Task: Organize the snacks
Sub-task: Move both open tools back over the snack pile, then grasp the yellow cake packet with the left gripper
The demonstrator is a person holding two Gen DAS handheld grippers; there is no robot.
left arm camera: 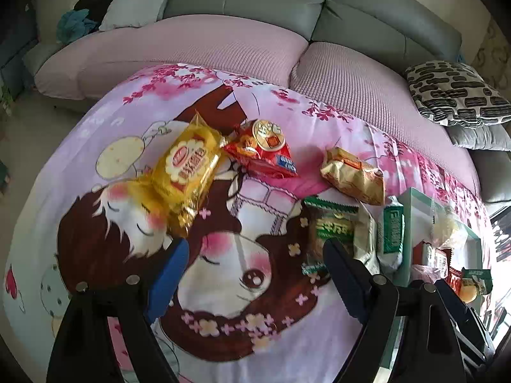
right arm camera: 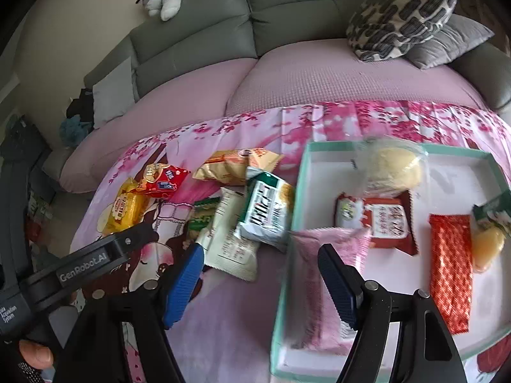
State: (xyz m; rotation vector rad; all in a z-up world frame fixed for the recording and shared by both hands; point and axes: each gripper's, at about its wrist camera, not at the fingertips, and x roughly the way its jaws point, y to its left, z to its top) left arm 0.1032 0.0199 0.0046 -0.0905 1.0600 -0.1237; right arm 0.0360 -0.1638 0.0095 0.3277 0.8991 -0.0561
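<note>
Snack packets lie on a pink cartoon cloth. In the left wrist view a yellow packet [left arm camera: 186, 175] lies just ahead of the left finger of my open, empty left gripper [left arm camera: 255, 271]; a red packet [left arm camera: 265, 151], a gold packet [left arm camera: 353, 175] and a green packet [left arm camera: 332, 229] lie further on. My right gripper [right arm camera: 260, 279] is open, its right finger over a pink packet [right arm camera: 325, 274] that is blurred and lies in the mint-rimmed white box [right arm camera: 289, 274]. The box also holds red packets [right arm camera: 388, 220], a long red wrapper [right arm camera: 452, 268] and a pale bun [right arm camera: 394, 169].
A white packet [right arm camera: 230, 242] and a green-white packet [right arm camera: 268, 210] lie just left of the box. The left gripper's arm [right arm camera: 86, 261] crosses the lower left of the right wrist view. A grey sofa with a pink cover and patterned cushions [right arm camera: 402, 19] stands behind.
</note>
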